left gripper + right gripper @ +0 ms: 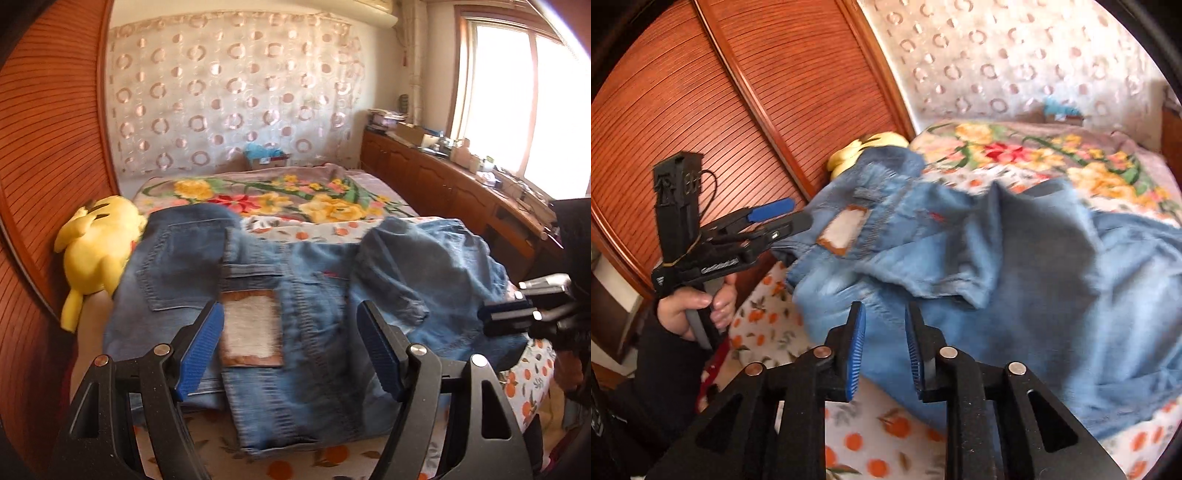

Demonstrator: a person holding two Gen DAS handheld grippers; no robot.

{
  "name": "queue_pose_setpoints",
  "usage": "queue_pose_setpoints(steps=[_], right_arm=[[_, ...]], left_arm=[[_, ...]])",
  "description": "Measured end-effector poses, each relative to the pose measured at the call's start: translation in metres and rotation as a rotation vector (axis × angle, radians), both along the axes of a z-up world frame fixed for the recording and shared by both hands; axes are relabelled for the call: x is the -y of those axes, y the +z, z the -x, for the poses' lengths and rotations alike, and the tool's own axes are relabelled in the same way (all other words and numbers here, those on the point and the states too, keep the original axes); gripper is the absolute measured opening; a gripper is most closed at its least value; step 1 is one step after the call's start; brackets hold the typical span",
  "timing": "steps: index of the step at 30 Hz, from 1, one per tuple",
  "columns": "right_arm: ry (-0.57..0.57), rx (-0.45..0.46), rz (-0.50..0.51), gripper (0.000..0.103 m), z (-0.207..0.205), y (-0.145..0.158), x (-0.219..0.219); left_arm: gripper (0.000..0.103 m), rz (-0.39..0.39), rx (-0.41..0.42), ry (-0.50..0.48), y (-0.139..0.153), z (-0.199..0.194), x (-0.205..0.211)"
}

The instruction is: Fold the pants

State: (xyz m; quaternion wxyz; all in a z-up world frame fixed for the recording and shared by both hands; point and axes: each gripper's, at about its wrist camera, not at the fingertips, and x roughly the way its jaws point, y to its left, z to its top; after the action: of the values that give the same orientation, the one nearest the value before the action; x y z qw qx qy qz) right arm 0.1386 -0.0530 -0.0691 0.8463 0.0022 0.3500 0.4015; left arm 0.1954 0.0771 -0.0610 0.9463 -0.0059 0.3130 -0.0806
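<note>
Jeans (pixel 295 288) lay partly folded on the bed (pixel 332 458), waistband with its pale leather patch (pixel 249 328) facing the person and a bunched leg humped up on the right. The fold looked about midway: the legs seemed doubled over, but the right side was still rumpled, not squared.

The left hand-held gripper (pixel 290 350) hovered over the waistband with its jaws spread wide, holding nothing. The right hand-held gripper (pixel 884 350) sat low over the near denim edge, jaws a narrow gap apart; no cloth appeared pinched between them, though motion blur made that uncertain.

The next move probably called for closing on a hem or the bunched leg and drawing it flat across the stack.

Room was limited on the left, where a yellow plush toy (pixel 98 251) touched the jeans beside a wooden slatted wall (pixel 48 184). The far bed, under a floral blanket (pixel 280 199), lay open. A low wooden cabinet (pixel 443 184) ran along the right.
</note>
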Motion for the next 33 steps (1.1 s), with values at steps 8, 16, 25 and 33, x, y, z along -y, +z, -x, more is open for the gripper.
queue_pose_setpoints(steps=[8, 16, 25, 33], right_arm=[[-0.088, 0.001, 0.075, 0.028, -0.053, -0.003, 0.000], [-0.044, -0.122, 0.139, 0.030, -0.098, -0.030, -0.043], [-0.041, -0.197, 0.133, 0.032, -0.117, -0.039, -0.064], [0.022, -0.192, 0.135, 0.006, -0.124, -0.036, -0.044]], left_arm=[[0.075, 0.009, -0.008, -0.066, -0.014, 0.017, 0.028], [0.037, 0.055, -0.047, -0.134, -0.036, 0.034, 0.041], [0.027, 0.006, -0.124, -0.166, -0.059, 0.033, 0.056], [0.029, 0.013, -0.160, -0.127, -0.071, 0.032, 0.043]])
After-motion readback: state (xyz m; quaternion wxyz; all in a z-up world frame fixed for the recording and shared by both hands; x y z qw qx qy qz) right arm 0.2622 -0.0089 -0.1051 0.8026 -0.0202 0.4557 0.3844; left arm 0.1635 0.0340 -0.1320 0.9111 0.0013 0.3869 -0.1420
